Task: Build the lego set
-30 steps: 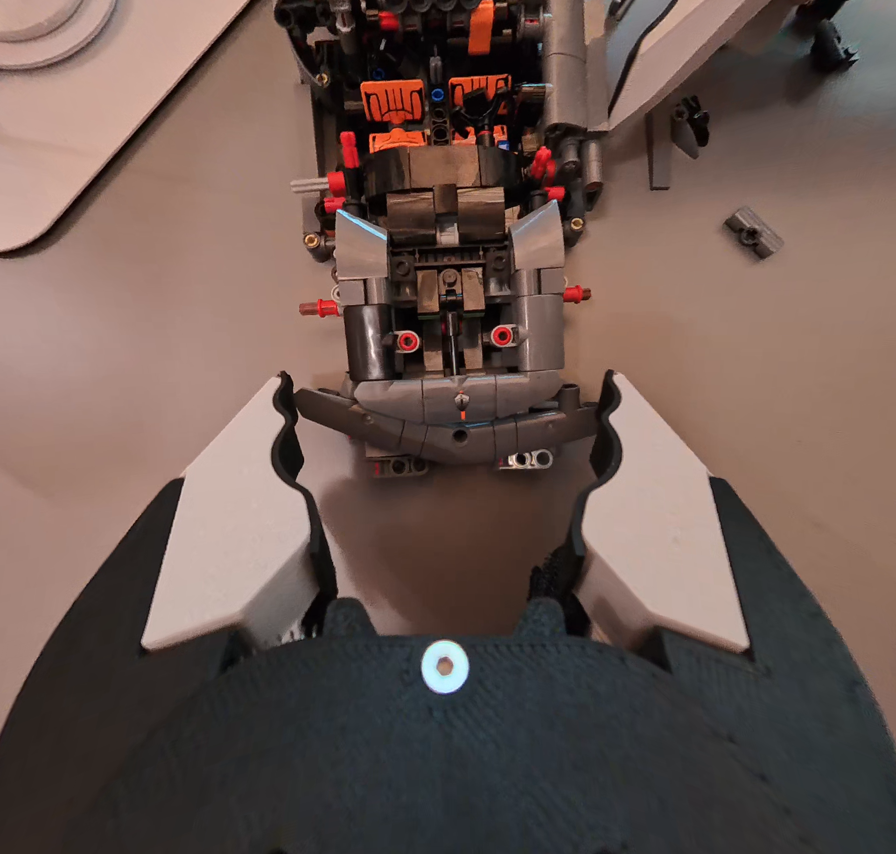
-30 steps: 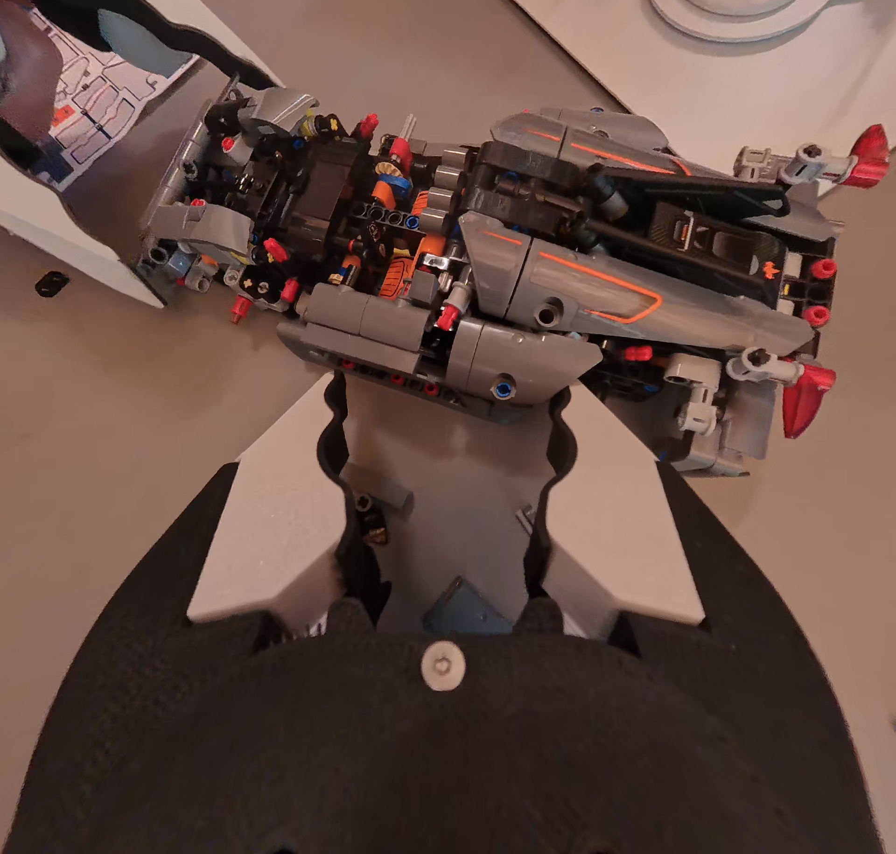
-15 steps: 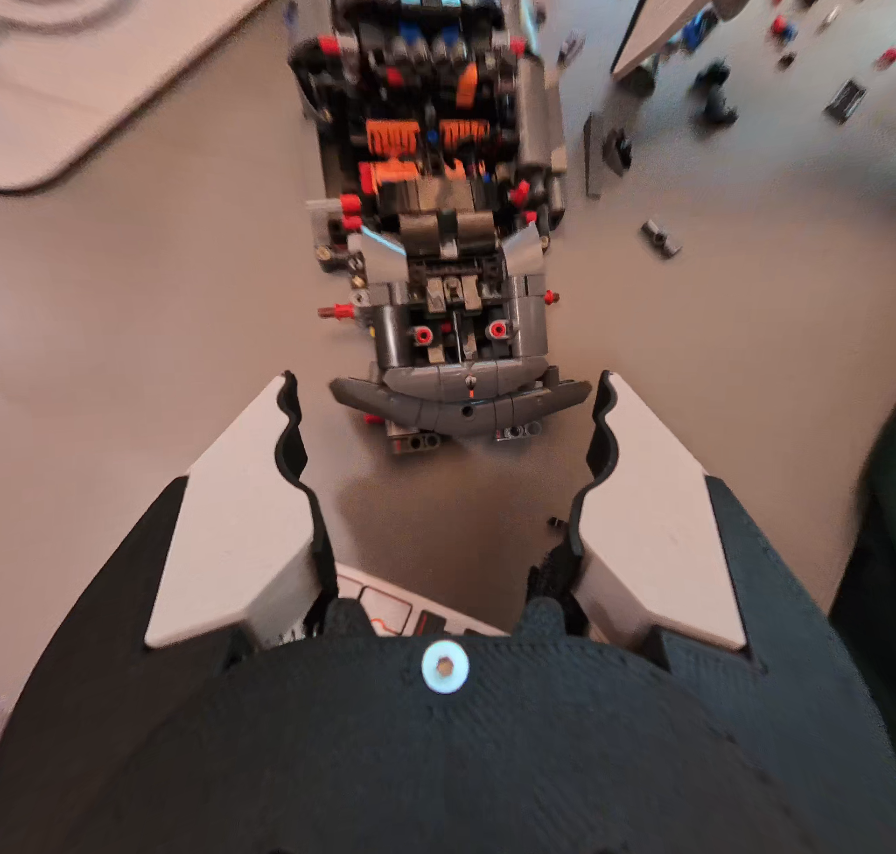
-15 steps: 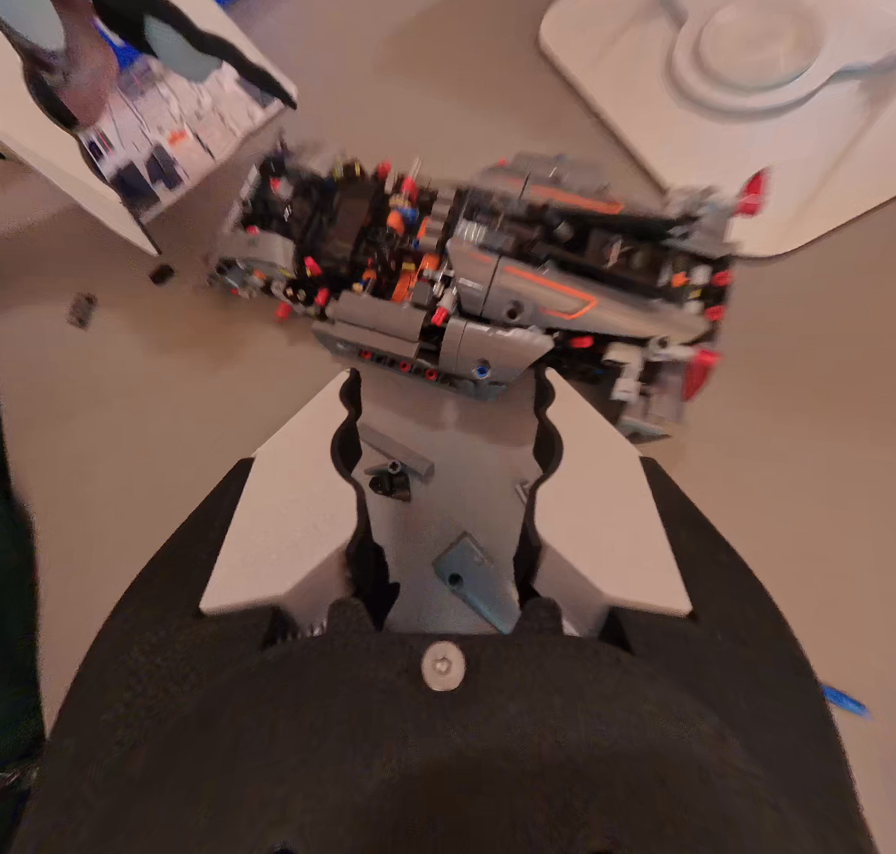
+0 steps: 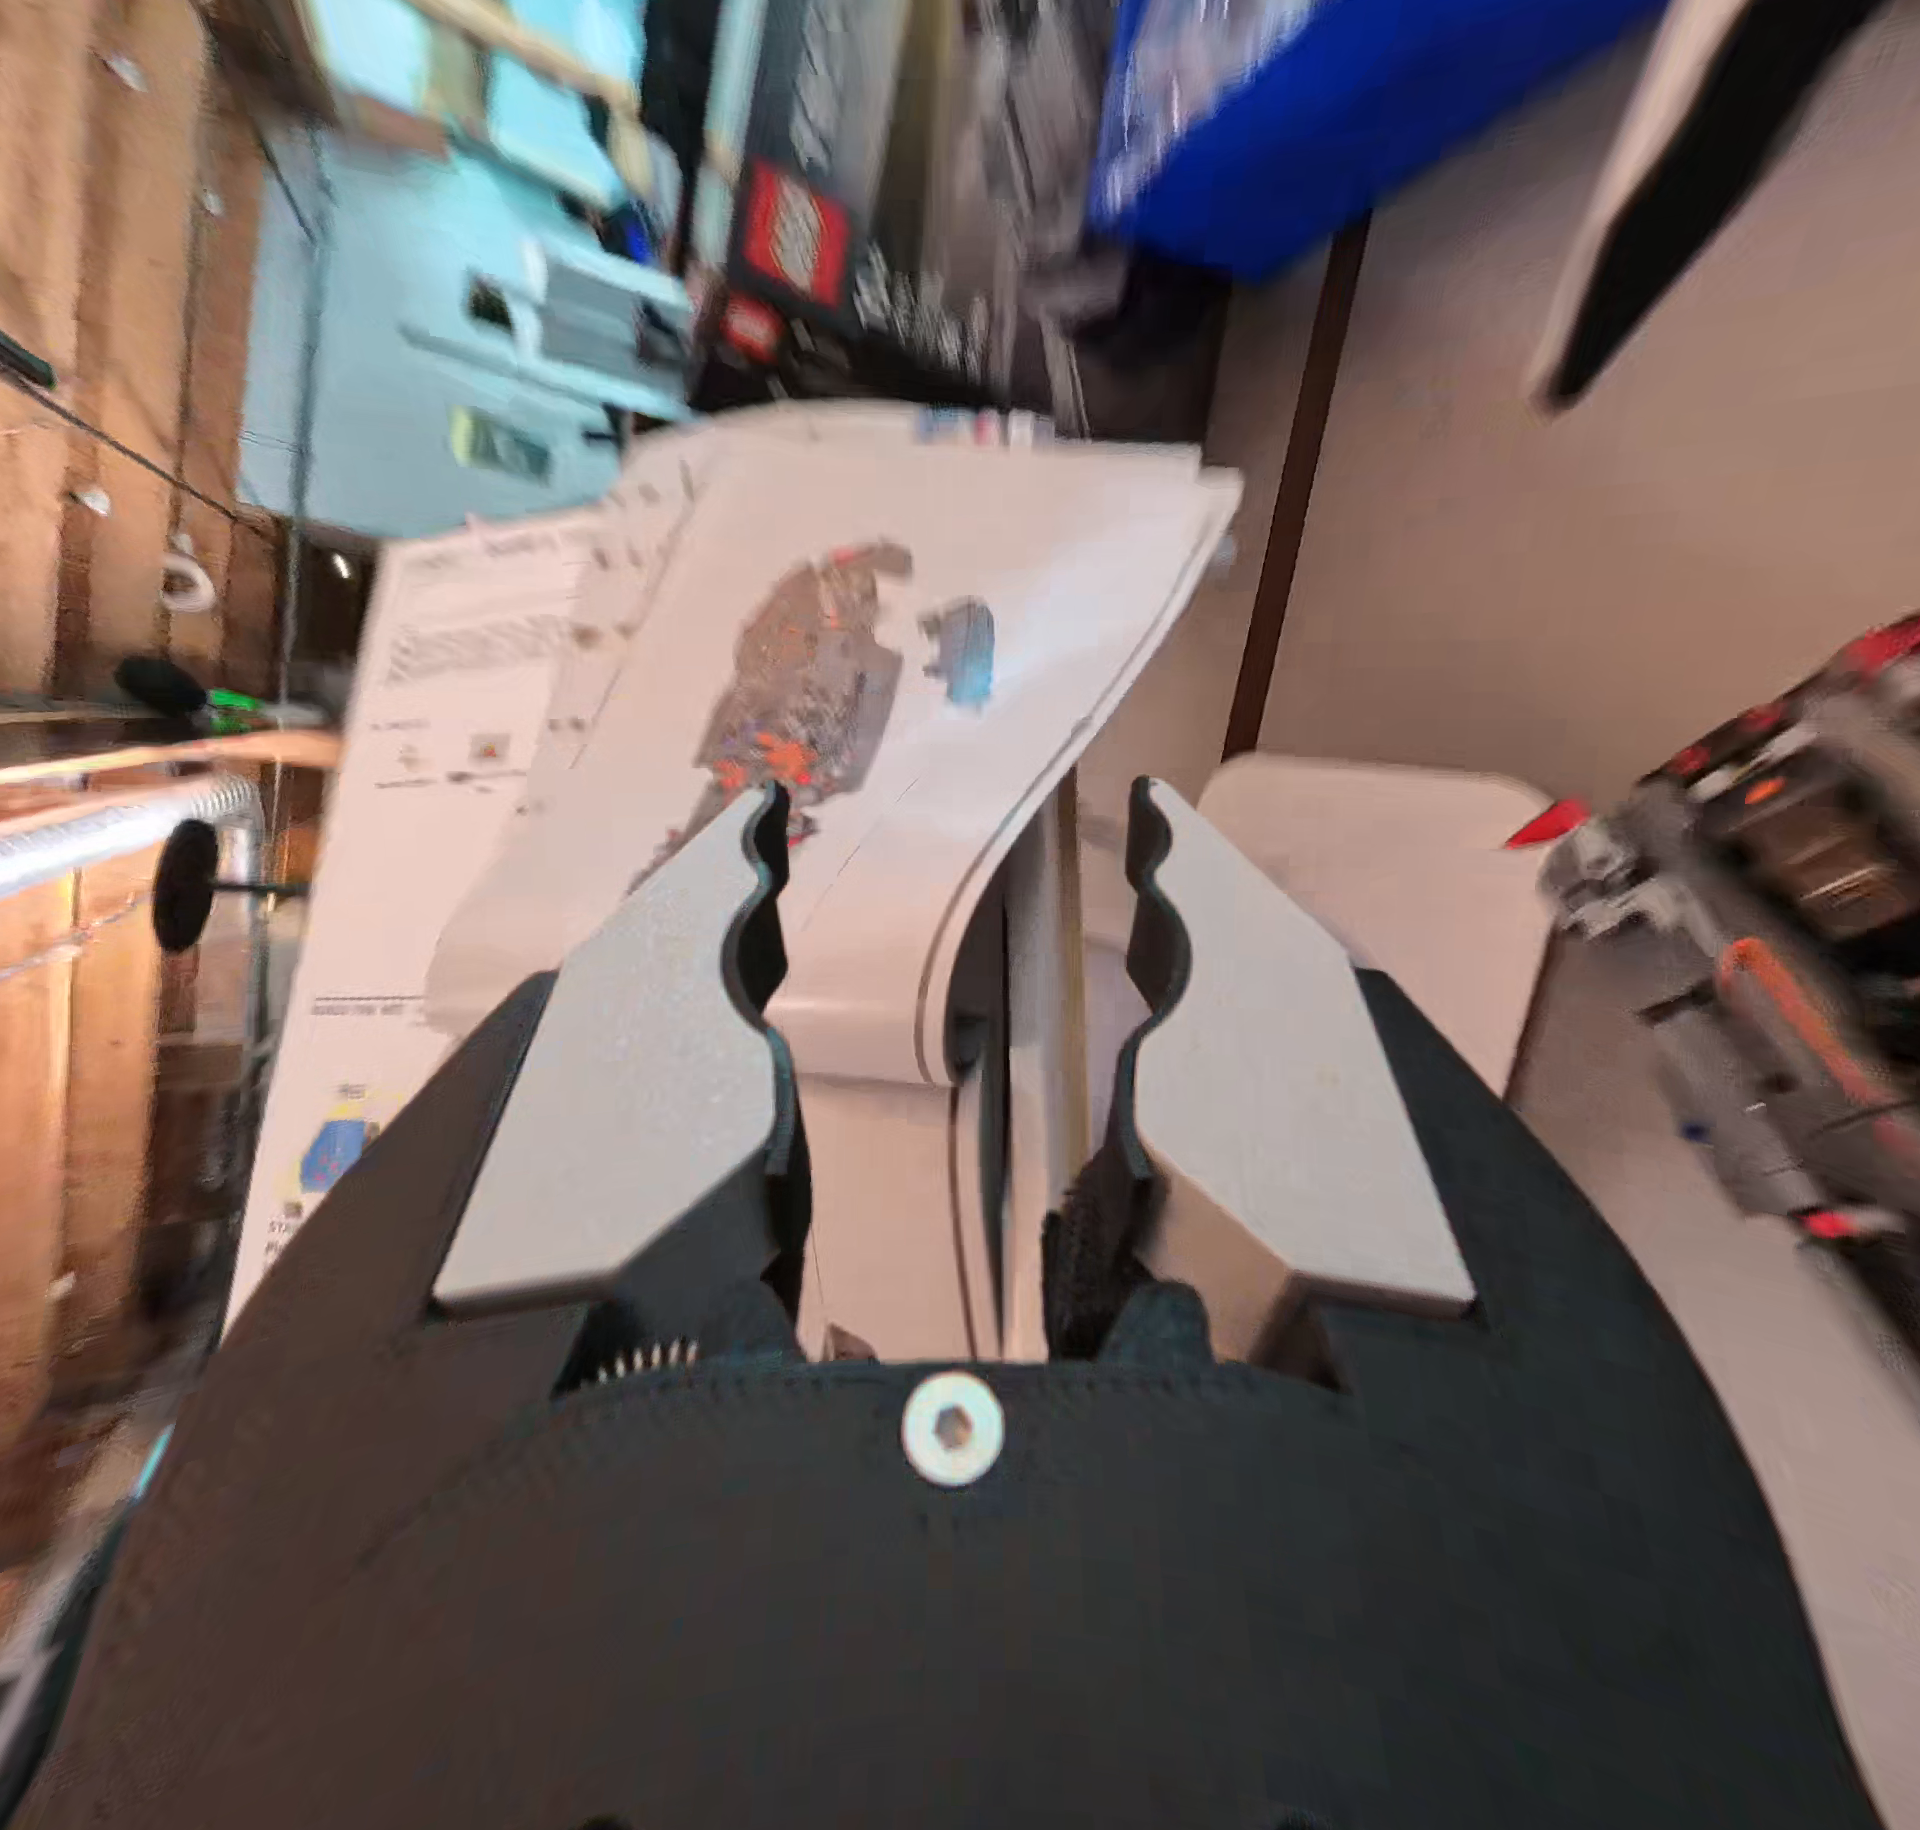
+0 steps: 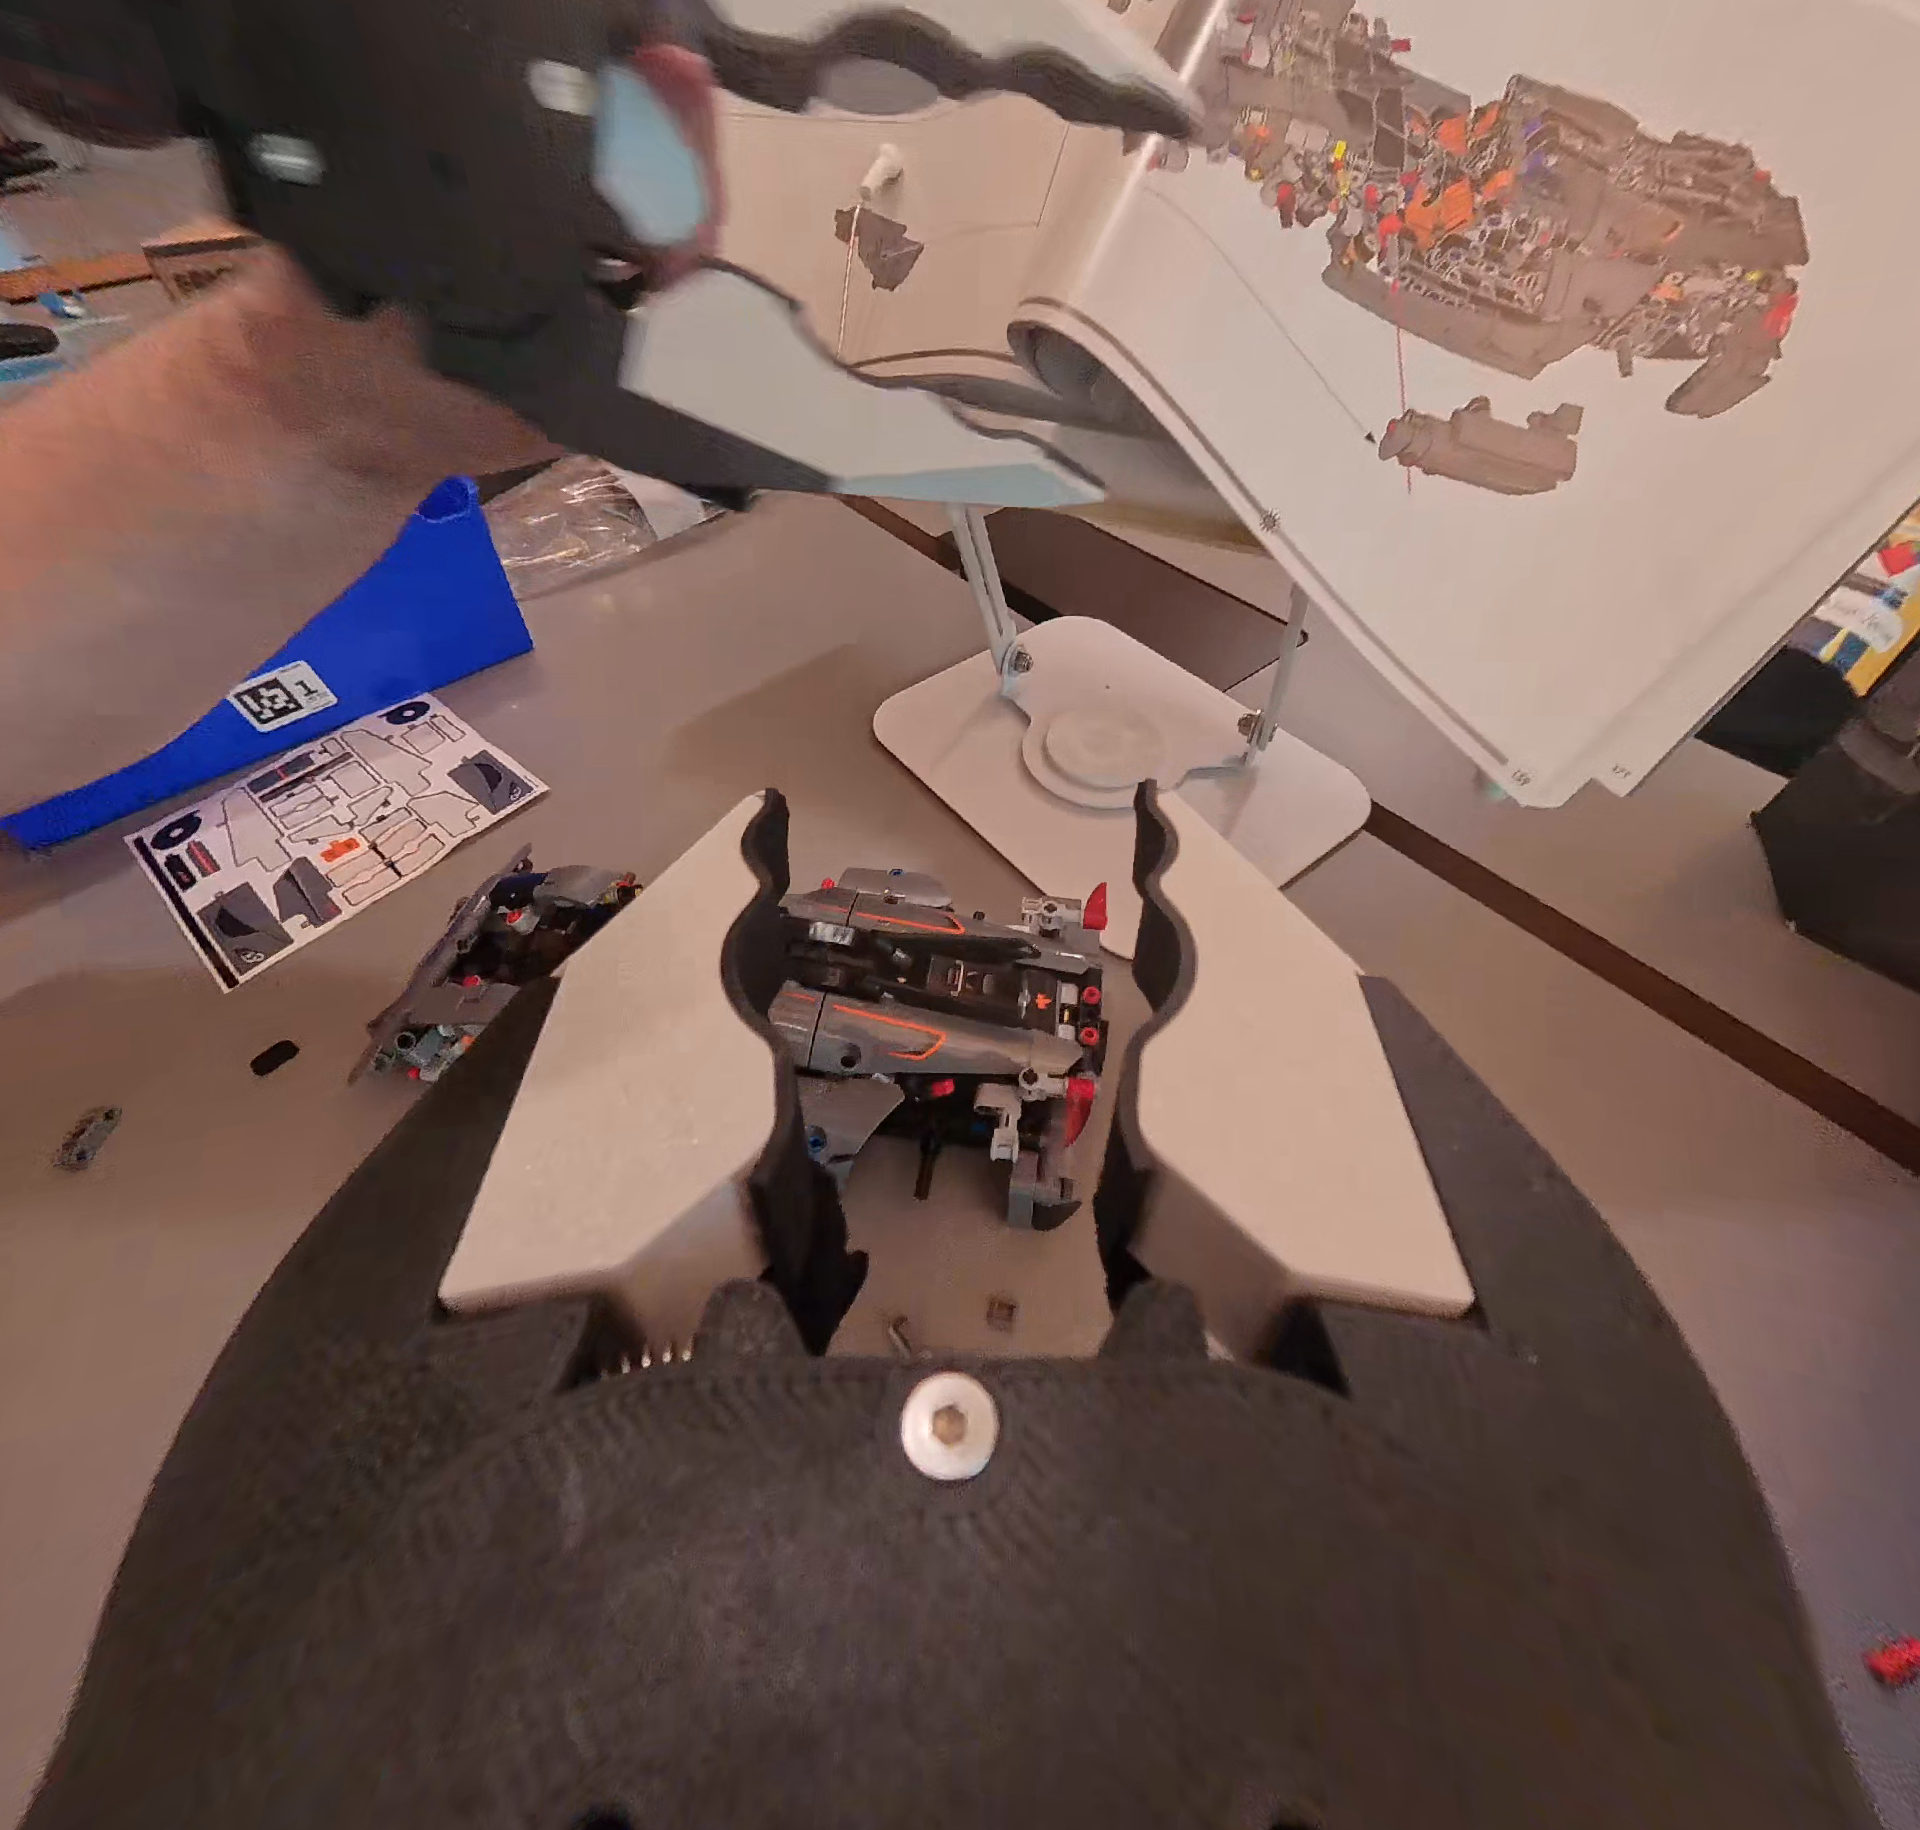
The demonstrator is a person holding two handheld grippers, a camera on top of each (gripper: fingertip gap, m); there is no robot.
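The grey, black and orange lego car (image 6: 935, 1001) lies on the table, far below and seen between my right fingers; its blurred rear also shows in the left wrist view (image 5: 1766, 949). My right gripper (image 6: 956, 798) is open and empty, raised above the car. My left gripper (image 5: 956, 793) is raised at the instruction booklet (image 5: 935, 637) on its stand. A curled page edge (image 5: 997, 897) lies between its open jaws, and neither pad presses on it. The right wrist view shows the left gripper (image 6: 1122, 305) with its fingers spread on either side of the booklet (image 6: 1507, 326).
The booklet stand's white base (image 6: 1122, 741) sits behind the car. A sticker sheet (image 6: 332, 824) and a blue bin (image 6: 395, 637) lie at the left. Small loose pieces (image 6: 275, 1058) lie on the table. A dark lego box (image 5: 790, 242) stands beyond the booklet.
Both grippers have lifted away from the car. The left one swung up to the booklet and its jaws narrowed around a page. The right jaws narrowed slightly.
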